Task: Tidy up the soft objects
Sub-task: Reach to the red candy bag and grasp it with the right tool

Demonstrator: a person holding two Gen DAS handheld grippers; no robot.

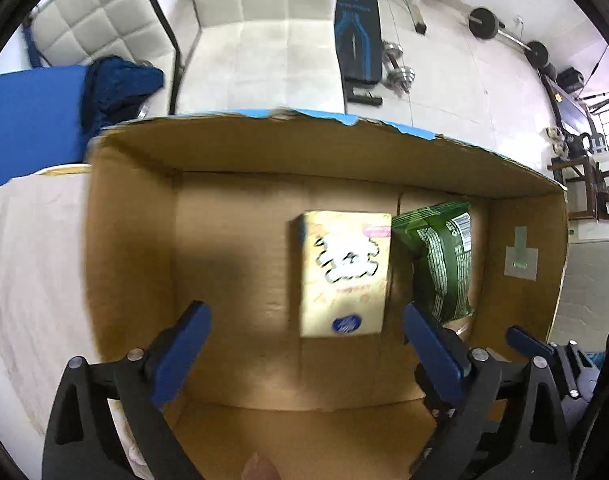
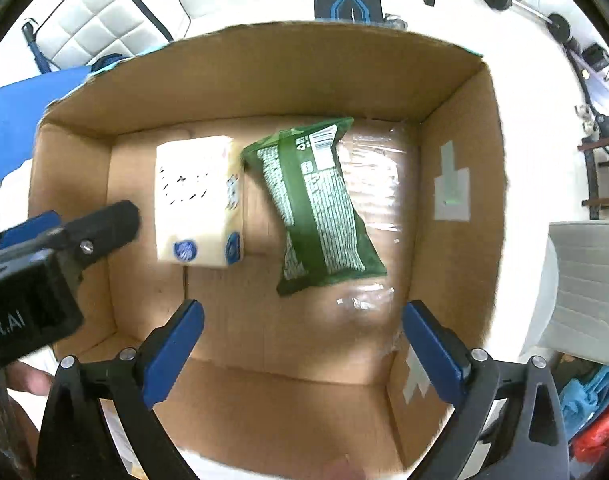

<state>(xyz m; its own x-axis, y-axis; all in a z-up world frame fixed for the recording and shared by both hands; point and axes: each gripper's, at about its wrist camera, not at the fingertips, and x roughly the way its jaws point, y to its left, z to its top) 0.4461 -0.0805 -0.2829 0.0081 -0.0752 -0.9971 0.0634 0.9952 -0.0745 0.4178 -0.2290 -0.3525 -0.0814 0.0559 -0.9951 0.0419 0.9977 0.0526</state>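
An open cardboard box (image 1: 136,208) (image 2: 456,128) holds a pale yellow tissue pack (image 1: 346,274) (image 2: 198,200) and a green snack bag (image 1: 440,258) (image 2: 316,204) lying side by side on its floor. My left gripper (image 1: 306,344) is open and empty, hovering above the box's near side, in front of the yellow pack. My right gripper (image 2: 302,340) is open and empty above the box's near side, in front of the green bag. The left gripper's body shows at the left of the right wrist view (image 2: 44,252).
The box stands on a light wooden table (image 1: 28,260). A blue mat (image 1: 28,120) and dark blue cloth (image 1: 116,84) lie behind it at left. White padded chairs (image 1: 264,28), a bench and dumbbells (image 1: 398,68) are beyond. Clear tape covers the box floor (image 2: 376,184).
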